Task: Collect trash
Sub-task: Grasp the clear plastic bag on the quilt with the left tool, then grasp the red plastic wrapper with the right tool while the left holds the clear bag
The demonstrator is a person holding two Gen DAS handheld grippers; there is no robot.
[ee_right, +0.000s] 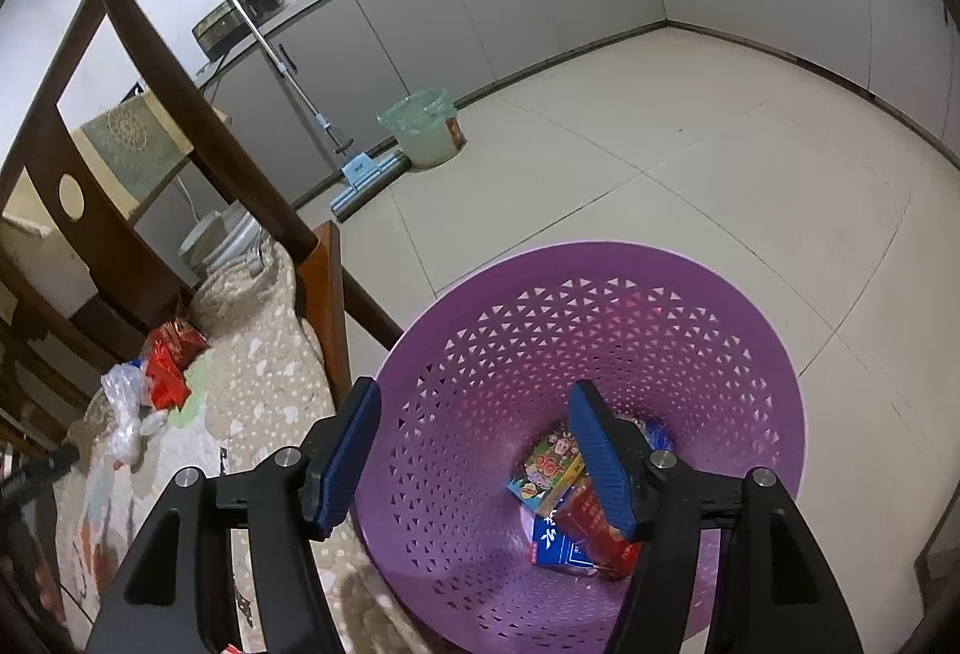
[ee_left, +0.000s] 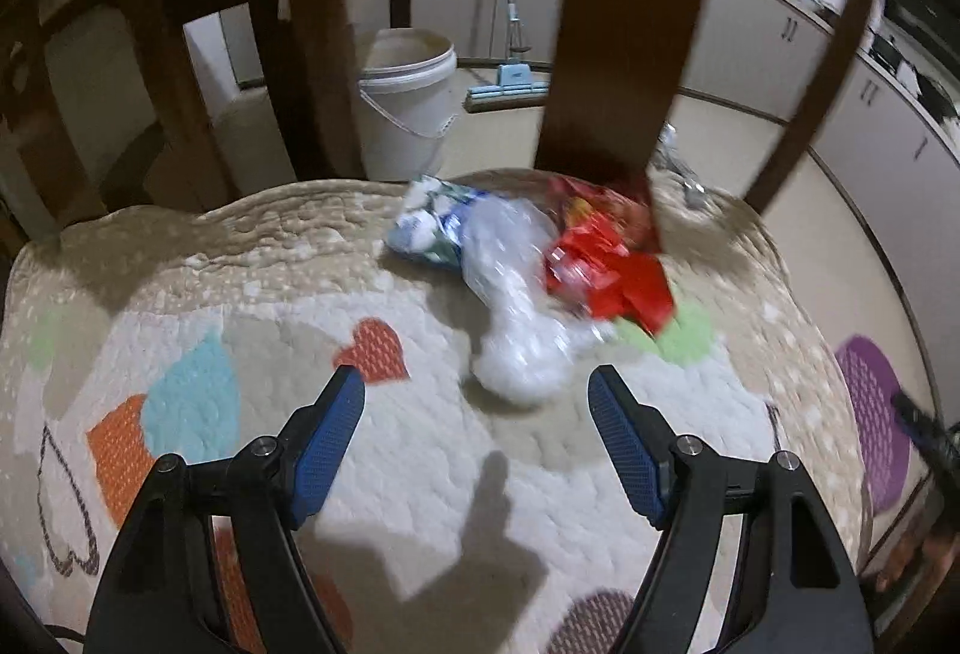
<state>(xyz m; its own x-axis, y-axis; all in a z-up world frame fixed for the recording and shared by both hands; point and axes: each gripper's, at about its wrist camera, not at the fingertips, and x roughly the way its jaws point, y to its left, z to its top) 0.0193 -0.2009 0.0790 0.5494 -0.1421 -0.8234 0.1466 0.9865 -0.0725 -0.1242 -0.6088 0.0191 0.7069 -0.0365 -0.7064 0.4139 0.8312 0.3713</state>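
A heap of trash lies on the quilted chair cushion (ee_left: 240, 294): a clear crumpled plastic bag (ee_left: 516, 306), a red wrapper (ee_left: 606, 270) and a blue-white packet (ee_left: 432, 222). My left gripper (ee_left: 477, 384) hovers just short of the plastic bag, open, nothing between its blue pads. In the right wrist view the same heap (ee_right: 150, 384) shows at the left. My right gripper (ee_right: 474, 402) stands open over the purple perforated basket (ee_right: 690, 306), which holds a colourful small box (ee_right: 546, 468), a red packet (ee_right: 591, 528) and a blue-white carton (ee_right: 555, 543).
The dark wooden chair back (ee_left: 630, 24) rises right behind the trash. A white bucket (ee_left: 408, 102) and a blue mop (ee_left: 510, 84) stand on the tiled floor beyond. A lined bin (ee_right: 426, 126) sits by grey kitchen cabinets (ee_right: 540, 6).
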